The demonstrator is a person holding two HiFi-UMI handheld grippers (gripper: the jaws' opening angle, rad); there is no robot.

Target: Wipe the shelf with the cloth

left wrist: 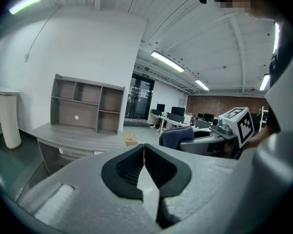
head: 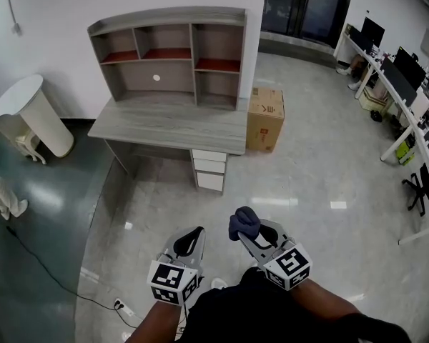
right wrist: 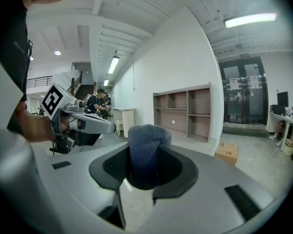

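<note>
Cloth: dark blue and bunched up, pinched between the jaws of the right gripper, its rounded top poking up past the jaw tips. It is held low in front of the person, well apart from the furniture.
Right gripper: jaws clamped on that cloth, with the marker cube turned up toward the head camera.
Left gripper: jaws pressed together at the tips and empty. It hangs just beside the right one, on the person's left.
Floor: pale and glossy, catching the ceiling lights, with a darker strip along the left.
Desk: grey wood-grain top, and white drawers under its right end.
Cardboard box: on the floor, just beside the desk's right end.
Shelf: stands along the desk's back edge against the white wall. It has open compartments, with reddish boards in the upper ones.
White table: left of the desk, near the wall.
Workstations: along the far right, with dark monitors on top.
</note>
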